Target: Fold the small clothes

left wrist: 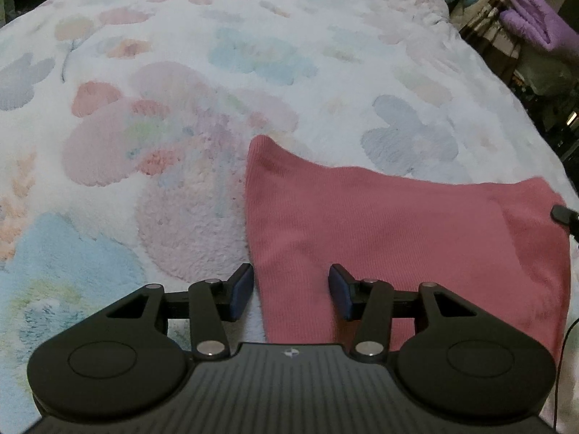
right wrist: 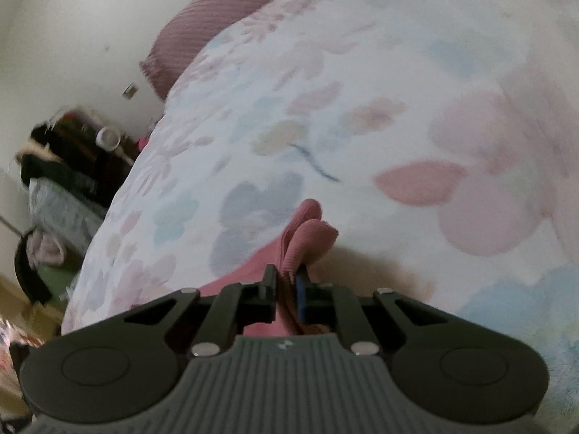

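A pink ribbed garment (left wrist: pixel 398 238) lies on the floral blanket in the left wrist view, its left edge running between my fingers. My left gripper (left wrist: pixel 291 291) is open, just above the garment's near left edge, holding nothing. My right gripper (right wrist: pixel 287 282) is shut on a bunched fold of the pink garment (right wrist: pixel 307 233), which sticks up past the fingertips above the blanket. A dark tip of the right gripper (left wrist: pixel 564 215) shows at the garment's right edge in the left wrist view.
The floral fleece blanket (left wrist: pixel 217 72) covers the bed. A mauve ribbed pillow (right wrist: pixel 224 18) lies at the bed's far end by the wall. Purple towels (left wrist: pixel 535 18) and clutter stand beyond the bed's right edge. A cluttered stand (right wrist: pixel 72 166) is beside the bed.
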Tool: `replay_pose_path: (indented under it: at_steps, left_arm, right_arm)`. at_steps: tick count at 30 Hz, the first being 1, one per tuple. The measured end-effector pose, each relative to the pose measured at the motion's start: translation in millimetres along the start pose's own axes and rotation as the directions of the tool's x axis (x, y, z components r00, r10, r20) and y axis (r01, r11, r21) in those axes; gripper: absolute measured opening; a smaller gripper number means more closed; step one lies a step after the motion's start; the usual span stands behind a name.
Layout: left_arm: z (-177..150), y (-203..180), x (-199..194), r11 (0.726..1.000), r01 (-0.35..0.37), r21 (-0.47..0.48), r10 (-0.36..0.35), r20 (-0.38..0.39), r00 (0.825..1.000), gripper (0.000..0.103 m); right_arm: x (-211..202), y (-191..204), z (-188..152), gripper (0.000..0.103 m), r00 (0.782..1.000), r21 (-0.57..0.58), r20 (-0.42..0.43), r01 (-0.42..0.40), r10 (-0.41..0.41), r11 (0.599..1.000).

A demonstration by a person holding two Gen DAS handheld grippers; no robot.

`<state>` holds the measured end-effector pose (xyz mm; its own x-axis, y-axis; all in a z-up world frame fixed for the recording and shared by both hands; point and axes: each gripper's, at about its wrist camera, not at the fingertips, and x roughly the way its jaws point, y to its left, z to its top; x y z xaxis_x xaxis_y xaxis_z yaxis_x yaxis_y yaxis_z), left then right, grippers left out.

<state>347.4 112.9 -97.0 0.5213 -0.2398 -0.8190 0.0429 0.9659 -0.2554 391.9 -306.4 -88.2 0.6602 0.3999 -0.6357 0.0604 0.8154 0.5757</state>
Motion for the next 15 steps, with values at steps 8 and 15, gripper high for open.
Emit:
replay_pose_path:
  at_steps: [8, 15]
  left_arm:
    - [0, 14, -22, 1.0, 0.03, -0.005, -0.03, 0.026, 0.999, 0.057]
    - [0, 39, -33, 0.997, 0.067, -0.029, -0.065, 0.042, 0.997, 0.057]
  right_arm:
    - [10, 116, -4, 0.004, 0.997, -0.137, -0.048, -0.062, 0.056, 0.989]
    - [65, 200, -30, 0.004, 0.983, -0.177, -0.155, -0.125, 0.098, 0.976]
